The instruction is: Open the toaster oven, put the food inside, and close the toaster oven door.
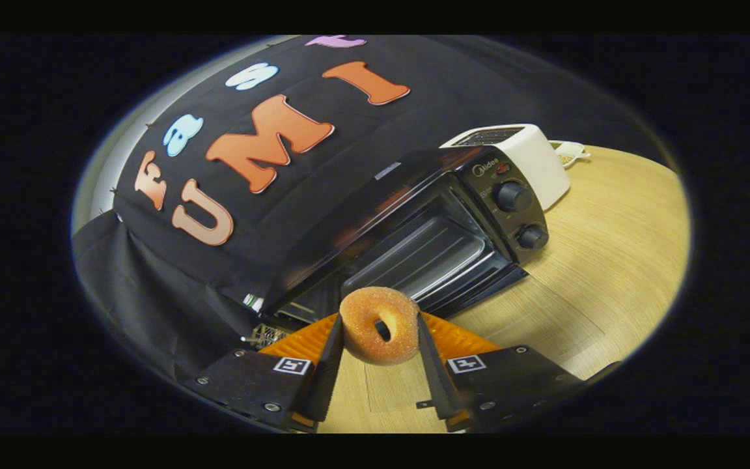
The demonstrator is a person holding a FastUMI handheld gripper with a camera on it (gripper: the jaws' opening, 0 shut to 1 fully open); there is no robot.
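A sugared doughnut (pixel 379 324) stands on edge, held up off the table, pinched between the two fingers of the gripper (pixel 378 335). Its flat face and centre hole look back toward the camera, so its hole axis runs roughly along the fingers, w/ the ring's width spanning the gap between them. One finger presses each side of the ring; both touch it.

Just ahead of the doughnut is the toaster oven (pixel 414 221), black, its door (pixel 472 286) dropped open & lying low in front of the cavity. Inside, a metal tray (pixel 424 257) sits on the oven floor. The oven's long axis runs across the view, tilted, w/ its control panel at the right end: two round knobs (pixel 513 195), one above the other.

Beyond the oven's right end stands a cream pop-up toaster (pixel 531 159), touching or nearly touching it; can't tell which. Behind that, a small pale dish (pixel 570 153), contents unclear.

Everything rests on a light wood-grain table (pixel 609 260). Black cloth (pixel 153 293) forms the booth wall behind & left of the oven.
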